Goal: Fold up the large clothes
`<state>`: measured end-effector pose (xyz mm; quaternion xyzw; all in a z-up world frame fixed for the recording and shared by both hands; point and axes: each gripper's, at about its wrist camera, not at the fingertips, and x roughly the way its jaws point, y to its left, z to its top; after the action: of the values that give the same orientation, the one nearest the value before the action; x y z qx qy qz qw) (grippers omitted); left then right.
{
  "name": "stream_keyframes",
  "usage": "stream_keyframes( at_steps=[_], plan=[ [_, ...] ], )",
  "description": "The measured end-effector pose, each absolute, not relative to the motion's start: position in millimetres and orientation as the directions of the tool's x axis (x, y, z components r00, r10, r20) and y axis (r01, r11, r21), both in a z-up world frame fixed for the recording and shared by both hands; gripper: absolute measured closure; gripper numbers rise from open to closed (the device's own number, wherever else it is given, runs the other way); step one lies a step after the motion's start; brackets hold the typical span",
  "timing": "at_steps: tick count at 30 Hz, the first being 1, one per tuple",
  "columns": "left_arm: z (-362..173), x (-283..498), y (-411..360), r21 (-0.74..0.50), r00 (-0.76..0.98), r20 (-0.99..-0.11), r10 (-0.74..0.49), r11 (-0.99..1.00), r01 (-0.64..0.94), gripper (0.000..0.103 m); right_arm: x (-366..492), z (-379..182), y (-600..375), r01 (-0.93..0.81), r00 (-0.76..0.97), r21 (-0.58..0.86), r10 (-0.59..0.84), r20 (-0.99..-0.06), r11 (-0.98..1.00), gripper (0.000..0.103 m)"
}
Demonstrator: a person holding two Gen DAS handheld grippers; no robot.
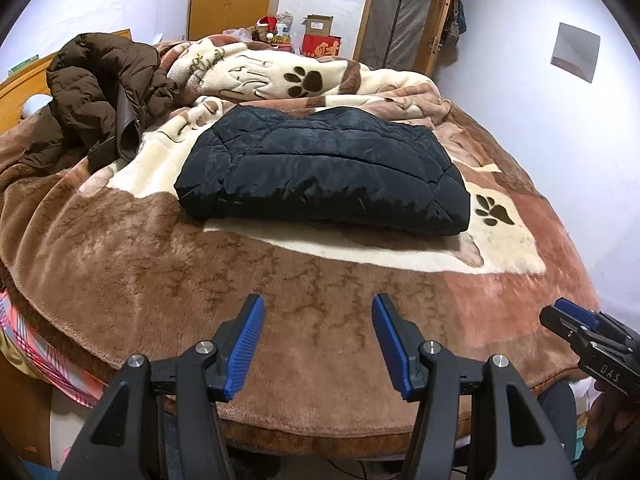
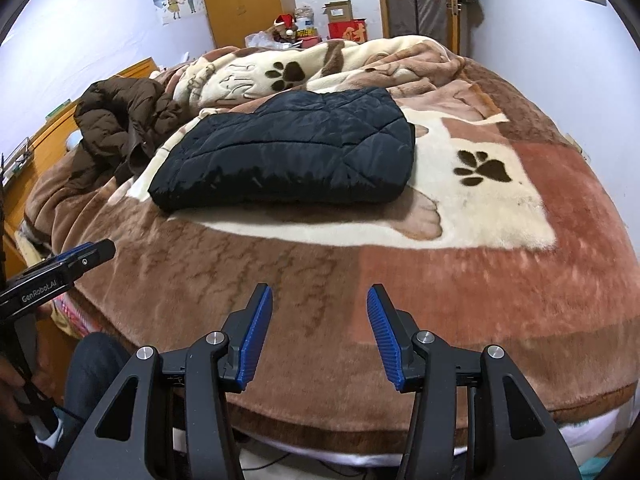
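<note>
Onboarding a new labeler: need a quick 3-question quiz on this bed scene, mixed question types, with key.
1. True or false: the left gripper is shut on the black jacket.
2. Multiple choice: the brown jacket is A) folded flat, B) lying in a crumpled heap, C) held by the right gripper.
3. Fill in: the black jacket lies folded on a blanket printed with dark ____ prints.

Key: 1 false, both grippers are open and hold nothing, short of the jacket; 2 B; 3 paw.
</note>
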<state>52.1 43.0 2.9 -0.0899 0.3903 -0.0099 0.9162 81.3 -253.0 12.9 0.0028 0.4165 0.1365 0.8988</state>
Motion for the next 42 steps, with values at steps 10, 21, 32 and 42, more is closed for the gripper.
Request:
stream_keyframes(
  at_steps=[10,21,32,42],
  plan=[
    [9,43,38,-0.141,0.708,-0.703,-0.058,0.988,-0.059,0.041,73,20,-242,-0.275,0.626,0.093,0.252,-0.738,0.957,0.053],
    [6,50,40,-0.142,0.696,-0.715,-0.059,0.988,-0.062,0.041,77,19,-238,-0.287,0.621,0.082,0.250,-0.743,0.954,0.053],
    [4,51,40,-0.135,0.693,-0.719,-0.053,0.989,-0.064,0.041,78,16,-236,-0.288,0.615,0.081,0.249,-0.748,0.954,0.053],
    [-1,53,43,-0.128,0.687,-0.725,-0.048,0.990,-0.066,0.041,80,14,-235,-0.289,0.607,0.085,0.251,-0.754,0.954,0.053]
  ],
)
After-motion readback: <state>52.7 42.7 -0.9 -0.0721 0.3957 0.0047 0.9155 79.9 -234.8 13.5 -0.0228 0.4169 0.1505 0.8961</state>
